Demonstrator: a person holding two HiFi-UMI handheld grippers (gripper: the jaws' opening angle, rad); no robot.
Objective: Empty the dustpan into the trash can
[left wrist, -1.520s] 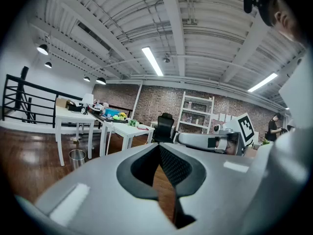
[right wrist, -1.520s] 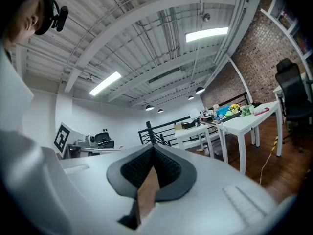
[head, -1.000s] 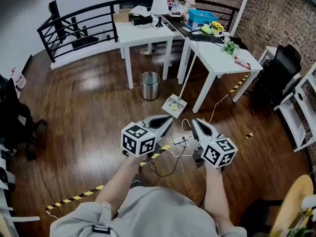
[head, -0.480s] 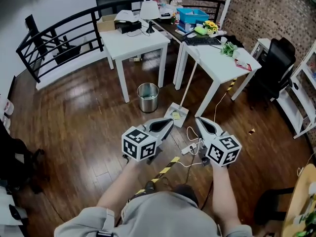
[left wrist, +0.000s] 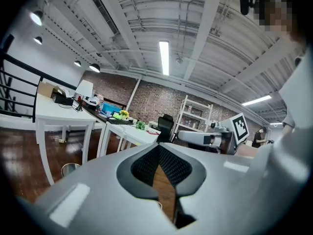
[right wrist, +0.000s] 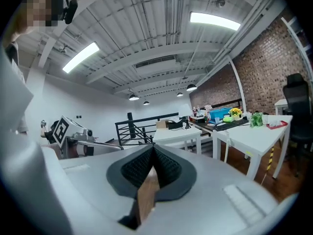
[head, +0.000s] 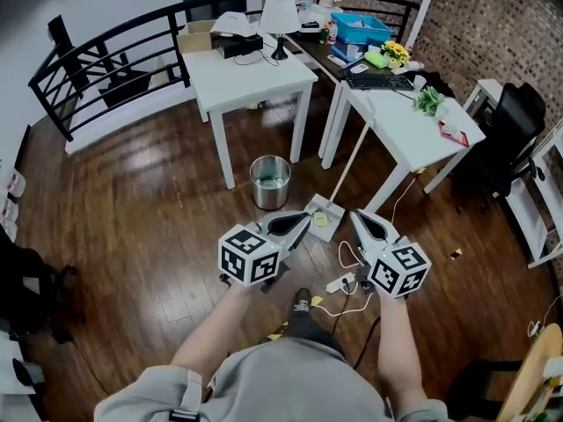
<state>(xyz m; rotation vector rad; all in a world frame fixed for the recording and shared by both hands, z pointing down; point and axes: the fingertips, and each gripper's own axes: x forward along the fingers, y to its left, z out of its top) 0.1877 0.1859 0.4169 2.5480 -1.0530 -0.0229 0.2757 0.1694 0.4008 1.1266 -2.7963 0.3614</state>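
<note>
Left gripper [head: 303, 221] and right gripper [head: 355, 217]: both pressed together, empty, short of trash can [head: 270, 181]. Dustpan [head: 327, 211] on floor just right of can. Advice: spread 1 gripper, pinch handle [head: 349, 167], carry pan level.

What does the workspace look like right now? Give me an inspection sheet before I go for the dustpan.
Surface: dark, glossy wood floor.
Job's things: dustpan lies on the floor beside the metal trash can, apart from it; its long handle slants up toward the white table; a yellowish scrap sits in the pan.
Clutter: lamp, blue bin, keyboard and plant on the tabletops.
Grippers: left gripper and right gripper both shut, empty, held above the floor.
Cables: white power strip with loose cords on the floor.
Surroundings: black railing, brick wall, black office chair.
</note>
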